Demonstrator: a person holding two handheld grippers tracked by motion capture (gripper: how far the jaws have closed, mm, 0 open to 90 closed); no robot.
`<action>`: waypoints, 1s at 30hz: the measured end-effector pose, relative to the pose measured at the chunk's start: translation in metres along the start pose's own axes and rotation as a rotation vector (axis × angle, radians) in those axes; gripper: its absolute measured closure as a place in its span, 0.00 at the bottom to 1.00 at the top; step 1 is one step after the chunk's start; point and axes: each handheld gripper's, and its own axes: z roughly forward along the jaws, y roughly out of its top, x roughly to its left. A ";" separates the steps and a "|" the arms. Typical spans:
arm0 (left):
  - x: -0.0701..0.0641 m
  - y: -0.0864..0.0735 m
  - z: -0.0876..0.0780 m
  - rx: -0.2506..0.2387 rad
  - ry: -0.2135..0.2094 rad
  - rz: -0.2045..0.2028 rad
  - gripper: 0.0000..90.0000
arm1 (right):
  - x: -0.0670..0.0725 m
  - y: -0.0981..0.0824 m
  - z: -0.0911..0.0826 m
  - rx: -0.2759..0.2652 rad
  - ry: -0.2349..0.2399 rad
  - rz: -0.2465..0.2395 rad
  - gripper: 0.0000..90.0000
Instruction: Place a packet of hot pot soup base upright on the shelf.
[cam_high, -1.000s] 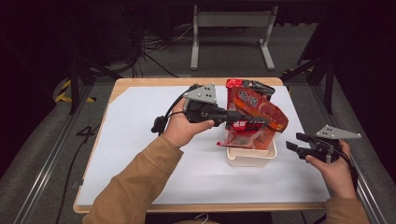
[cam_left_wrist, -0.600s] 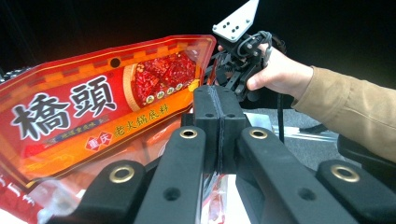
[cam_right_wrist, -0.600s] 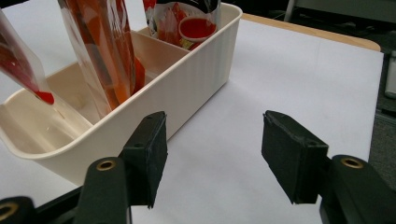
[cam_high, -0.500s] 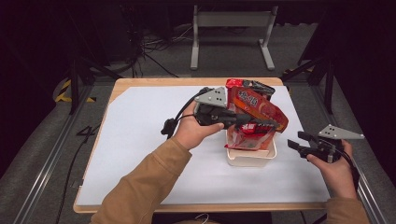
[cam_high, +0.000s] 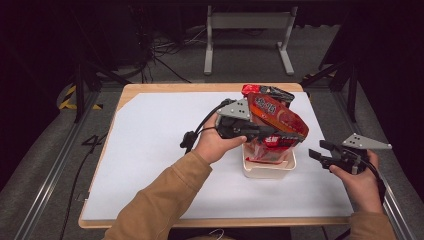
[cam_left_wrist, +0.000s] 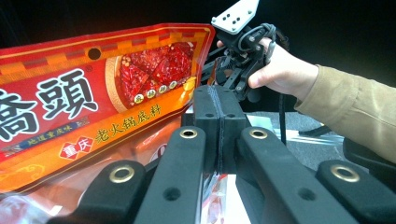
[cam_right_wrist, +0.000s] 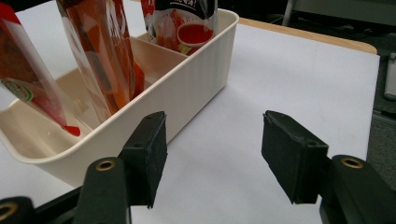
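Red hot-pot seasoning pouch (cam_high: 276, 120) hangs tilted over the white plastic bin (cam_high: 268, 170), near the middle of the counter (cam_high: 150, 150), with its lower edge inside the bin. Reaching in from the left, the left gripper (cam_high: 295, 136) lies level across the pouch, its jaws pressed together on the packaging. Off to the right, the right gripper (cam_high: 316, 150) hovers level beside the bin, its jaws apart and holding nothing. Three pouches stand in the one bin.
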 end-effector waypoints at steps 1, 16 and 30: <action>0.000 -0.001 0.001 -0.001 -0.002 0.000 1.00 | 0.000 0.000 0.000 0.000 0.000 0.000 0.45; 0.005 -0.016 0.015 -0.007 0.014 -0.024 1.00 | 0.000 -0.001 0.001 0.005 0.002 0.002 0.45; 0.009 -0.037 0.014 -0.011 0.025 -0.066 0.99 | 0.000 -0.001 0.001 0.009 0.005 0.005 0.45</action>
